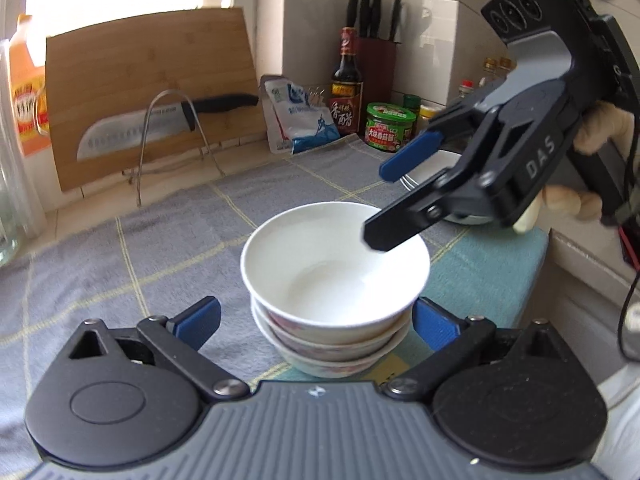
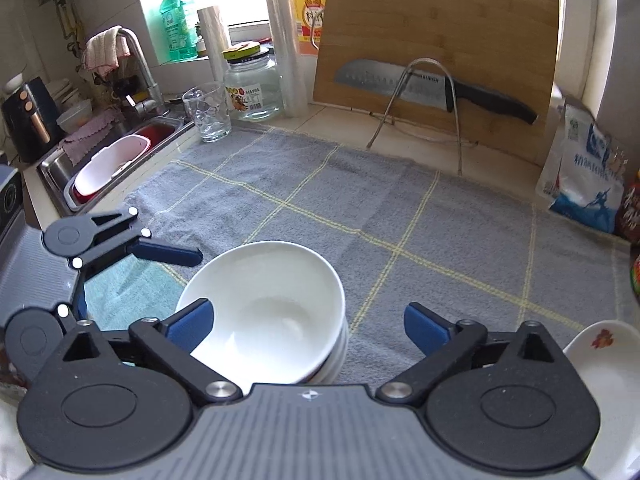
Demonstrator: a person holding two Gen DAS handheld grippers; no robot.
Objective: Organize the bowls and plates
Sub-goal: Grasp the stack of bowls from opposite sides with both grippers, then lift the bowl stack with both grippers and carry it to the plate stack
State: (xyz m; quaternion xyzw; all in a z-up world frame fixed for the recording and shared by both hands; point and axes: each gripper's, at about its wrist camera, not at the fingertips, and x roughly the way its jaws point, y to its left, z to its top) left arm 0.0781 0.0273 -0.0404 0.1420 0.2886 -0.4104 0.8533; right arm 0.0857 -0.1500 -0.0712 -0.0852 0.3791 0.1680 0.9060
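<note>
Near front edge of towel (image 2: 400, 208): bowls (image 1: 332, 280) nested to save space; left gripper (image 1: 316, 318) wide astride stack, right gripper (image 2: 308, 326) wide, empty, above rim.

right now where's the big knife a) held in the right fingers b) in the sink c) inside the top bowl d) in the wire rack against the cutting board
d: the knife sits in the wire rack in front of the upright cutting board.

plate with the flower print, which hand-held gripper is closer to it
Right. The right hand-held gripper hangs open just left of the plate; the left hand-held gripper, also open, flanks the bowl stack, farther off.
</note>
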